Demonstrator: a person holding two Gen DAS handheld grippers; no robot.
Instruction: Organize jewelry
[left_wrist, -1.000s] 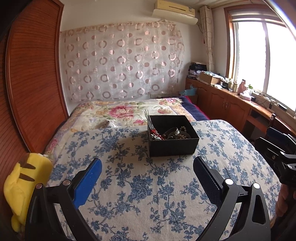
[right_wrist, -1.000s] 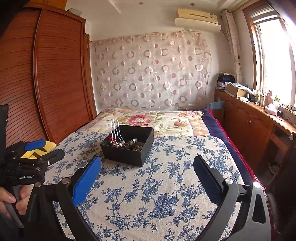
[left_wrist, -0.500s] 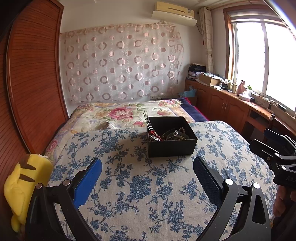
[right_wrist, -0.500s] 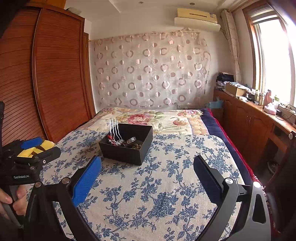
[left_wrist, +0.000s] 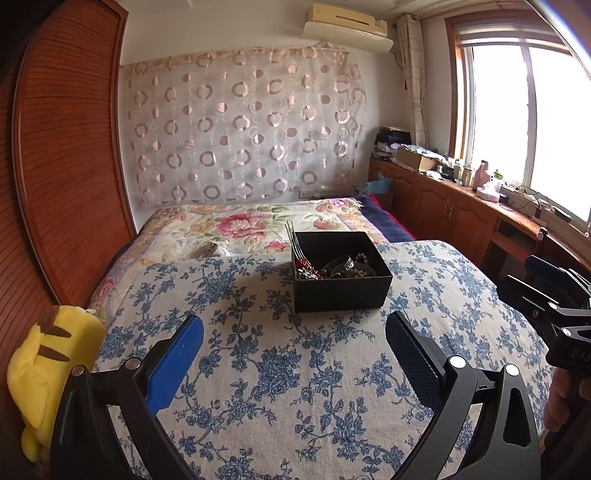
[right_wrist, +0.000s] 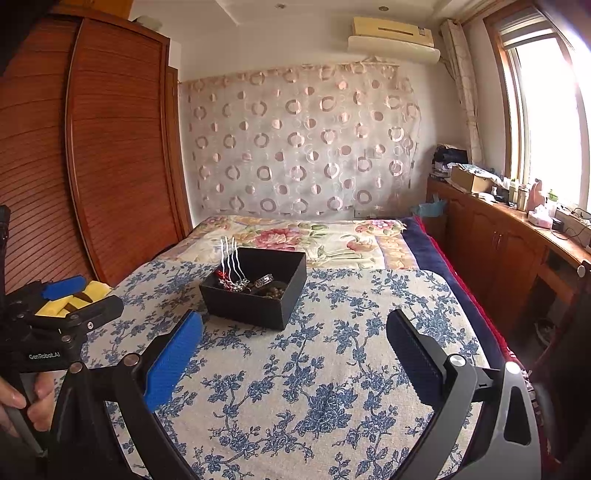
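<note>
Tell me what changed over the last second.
Both tongs, left and right, tilted slightly downward: the black box sits a little higher in both views. Nothing was gripped or released. Both stay open; the box and its jewelry stayed put on the bedspread.

Black box (left_wrist: 341, 293) on blue-flowered, perhaps cream blanket (left_wrist: 295, 369).

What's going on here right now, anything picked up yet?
Nothing is picked up yet. A person holds both grippers over the bed with the blue floral cover. The left gripper and right gripper are open and empty, short of the black box. The box holds a hair comb, a bangle and beads.
</note>
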